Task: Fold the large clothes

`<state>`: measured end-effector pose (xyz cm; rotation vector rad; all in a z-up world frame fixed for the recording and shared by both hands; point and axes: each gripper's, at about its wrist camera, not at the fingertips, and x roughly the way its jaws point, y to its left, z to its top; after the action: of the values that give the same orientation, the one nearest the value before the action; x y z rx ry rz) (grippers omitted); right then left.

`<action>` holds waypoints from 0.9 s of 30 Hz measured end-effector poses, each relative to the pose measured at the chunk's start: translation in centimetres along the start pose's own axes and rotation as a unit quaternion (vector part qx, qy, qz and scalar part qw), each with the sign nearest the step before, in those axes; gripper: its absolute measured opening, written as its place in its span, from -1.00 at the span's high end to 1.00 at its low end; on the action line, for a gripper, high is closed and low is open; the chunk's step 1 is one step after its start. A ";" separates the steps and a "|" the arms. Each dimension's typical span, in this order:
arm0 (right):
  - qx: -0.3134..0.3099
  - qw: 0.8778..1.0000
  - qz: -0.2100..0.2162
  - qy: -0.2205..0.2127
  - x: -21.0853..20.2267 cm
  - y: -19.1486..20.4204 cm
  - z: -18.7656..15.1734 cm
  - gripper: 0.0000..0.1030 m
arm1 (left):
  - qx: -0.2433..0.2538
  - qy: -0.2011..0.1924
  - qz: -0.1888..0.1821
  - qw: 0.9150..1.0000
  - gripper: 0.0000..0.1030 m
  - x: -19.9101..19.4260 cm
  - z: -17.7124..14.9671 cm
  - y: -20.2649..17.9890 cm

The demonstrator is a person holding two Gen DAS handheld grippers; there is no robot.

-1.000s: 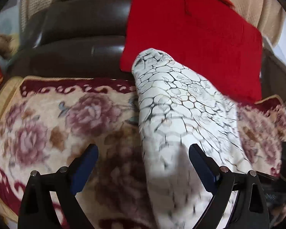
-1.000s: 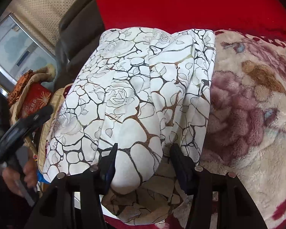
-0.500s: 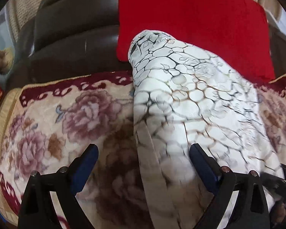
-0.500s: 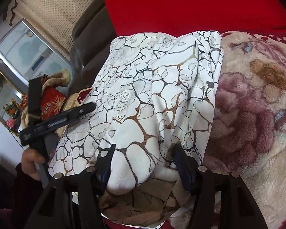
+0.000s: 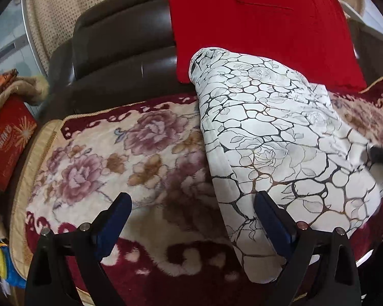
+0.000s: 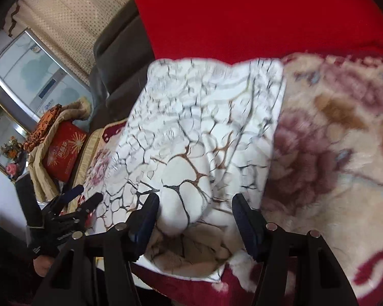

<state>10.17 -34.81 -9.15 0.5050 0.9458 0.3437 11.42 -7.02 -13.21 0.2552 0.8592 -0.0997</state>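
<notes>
a white garment [image 5: 275, 137] printed with a dark crackle-and-rose pattern lies folded into a long thick band on a flowered sofa cover [image 5: 120, 153], its far end against the red cushion [image 5: 263, 30] at the back of the seat and its near end at the cover's front edge; the left gripper [image 5: 191, 216] hangs over the cover's front edge with its jaws wide apart and nothing held, the garment's left edge running under the gap between its blue-padded fingers [image 5: 116, 219]; the right gripper [image 6: 195, 219] stands about half open, its jaws straddling a rounded bulge of the cloth at the near end, and neither pad looks to be pressing on it, though blur makes that hard to settle; the cloth looks light, soft and limp, several layers thick where it is doubled, so it should sag and slide on itself when lifted and drag a little on the plush cover; the firmer places to take hold appear to be the stitched hem along the left edge and the two near corners, pinching through all layers so the fold does not spill open
</notes>
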 end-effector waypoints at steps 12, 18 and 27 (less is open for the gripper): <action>-0.014 0.999 0.001 0.032 1.9 2.3 -2.5 -0.21 | 0.008 0.001 0.030 1.000 -0.90 0.3 -0.6 -1.1; 0.011 0.998 -0.006 0.054 2.6 1.2 -2.8 -0.18 | 0.012 -0.008 0.044 0.999 -0.94 0.4 -0.7 -1.2; -0.013 0.999 -0.006 -0.029 -0.5 3.3 -0.8 -0.18 | -0.002 -0.007 0.036 0.999 -0.98 0.6 -0.7 -0.8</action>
<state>9.02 -32.11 -7.45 0.4826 0.8871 0.3281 11.17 -7.62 -14.23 0.2810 0.8353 -0.0324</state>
